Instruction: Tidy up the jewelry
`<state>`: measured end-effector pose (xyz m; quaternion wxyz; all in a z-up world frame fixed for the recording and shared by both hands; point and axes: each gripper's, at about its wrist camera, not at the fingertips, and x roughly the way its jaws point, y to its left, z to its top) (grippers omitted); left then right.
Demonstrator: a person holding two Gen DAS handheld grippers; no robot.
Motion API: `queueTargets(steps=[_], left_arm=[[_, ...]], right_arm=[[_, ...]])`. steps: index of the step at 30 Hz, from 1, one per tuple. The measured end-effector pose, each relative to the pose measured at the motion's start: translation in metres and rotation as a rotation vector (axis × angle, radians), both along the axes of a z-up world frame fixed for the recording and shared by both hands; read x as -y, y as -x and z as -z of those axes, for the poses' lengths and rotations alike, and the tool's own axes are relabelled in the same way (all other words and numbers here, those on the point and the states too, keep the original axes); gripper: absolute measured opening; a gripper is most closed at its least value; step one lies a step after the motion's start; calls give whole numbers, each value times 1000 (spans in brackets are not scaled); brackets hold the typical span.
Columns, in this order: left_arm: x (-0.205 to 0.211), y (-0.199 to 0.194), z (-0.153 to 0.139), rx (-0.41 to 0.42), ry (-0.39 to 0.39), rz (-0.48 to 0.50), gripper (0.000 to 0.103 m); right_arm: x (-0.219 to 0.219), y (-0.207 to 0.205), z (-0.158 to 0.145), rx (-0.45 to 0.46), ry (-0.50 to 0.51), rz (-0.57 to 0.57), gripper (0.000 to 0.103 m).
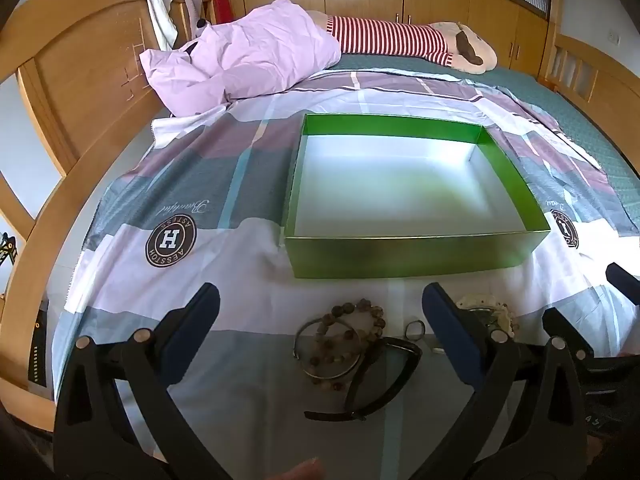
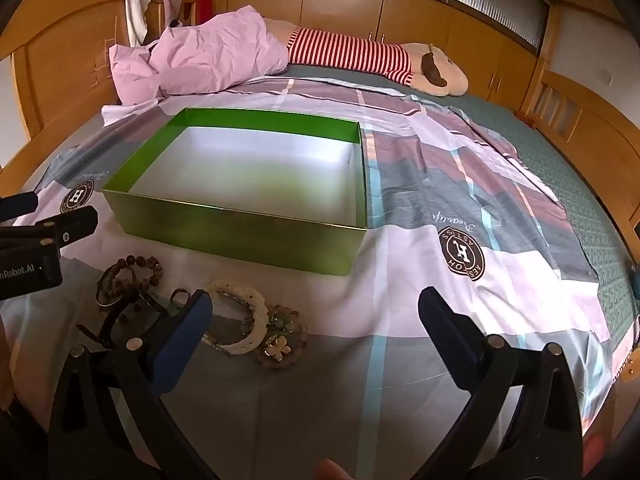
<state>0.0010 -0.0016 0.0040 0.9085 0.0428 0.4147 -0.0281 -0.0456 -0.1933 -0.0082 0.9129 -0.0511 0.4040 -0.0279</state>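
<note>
- Left gripper (image 1: 320, 304): fingers wide, holding nothing; bead bracelet (image 1: 340, 340) and dark strap (image 1: 384, 380) lie between them, low centre.
- Right gripper (image 2: 316, 308): fingers wide, over bare bedsheet (image 2: 340, 360); only this view shows the white bangle (image 2: 244, 320) and clover bracelet (image 2: 280, 340), lower left.
- Green box (image 1: 412, 252) sits mid-frame, beyond the jewelry.

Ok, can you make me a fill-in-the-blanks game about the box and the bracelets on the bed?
1. The box is ____ on the outside.
2. Inside, the box holds ____.
3. The bracelets lie on the bedsheet, ____ the box.
4. The jaws of the left gripper and right gripper are both ____.

Missing words: green; nothing; outside; open
</note>
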Motion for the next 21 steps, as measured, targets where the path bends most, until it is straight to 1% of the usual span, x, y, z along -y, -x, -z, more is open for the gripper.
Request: queueTargets(steps=[2, 4, 8, 10, 14, 21], left_arm=[[1, 0, -1, 1, -6, 0, 100], [3, 5, 2, 0, -11, -2, 100], [-1, 2, 5, -8, -10, -2, 100], [-4, 0, 6, -11, -9, -1, 100], [-4, 0, 7, -14, -10, -1, 100], [-5, -2, 10, -19, -13, 6, 100]], right_arm=[[0, -1, 1, -3, 9, -1, 101], [1, -1, 2, -4, 1, -1, 101], [3, 1, 1, -5, -19, 2, 101], [-1, 0, 2, -8, 2, -2, 101], [1, -1, 9, -10, -6, -7, 101], [0, -2, 4, -12, -10, -25, 101]])
